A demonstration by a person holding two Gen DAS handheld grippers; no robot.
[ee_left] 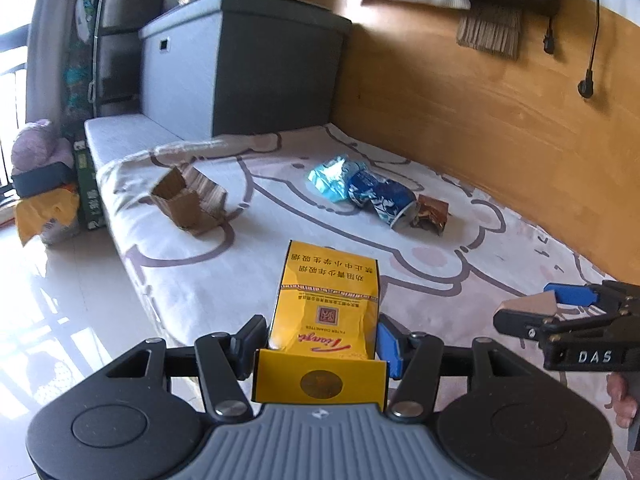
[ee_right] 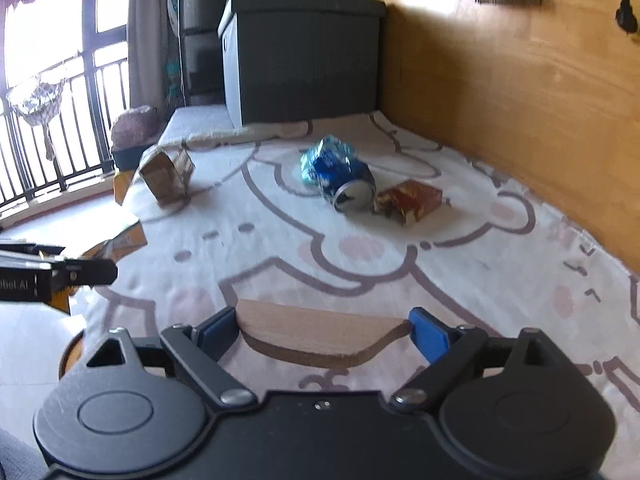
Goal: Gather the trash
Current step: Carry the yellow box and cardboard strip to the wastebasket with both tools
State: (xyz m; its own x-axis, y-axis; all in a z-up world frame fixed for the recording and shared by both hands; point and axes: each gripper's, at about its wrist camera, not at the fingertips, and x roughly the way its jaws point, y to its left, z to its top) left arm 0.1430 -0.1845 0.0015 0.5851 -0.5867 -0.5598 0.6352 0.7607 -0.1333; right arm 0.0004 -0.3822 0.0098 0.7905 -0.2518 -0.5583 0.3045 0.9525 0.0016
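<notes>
I'm gripping a glossy yellow carton [ee_left: 324, 312] in my left gripper [ee_left: 320, 340], my right gripper [ee_right: 324, 330] clamping flat cardboard [ee_right: 320, 334] (crushed blue can [ee_right: 346, 180] lying ahead on the bed [ee_right: 500, 288]).

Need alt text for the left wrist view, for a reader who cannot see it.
The left claw grips a yellow cardboard cigarette pack above a cartoon-print bed sheet. Farther off on it lie a torn brown cardboard box, a crumpled light blue wrapper, a crushed blue can and a brown foil packet.
</notes>
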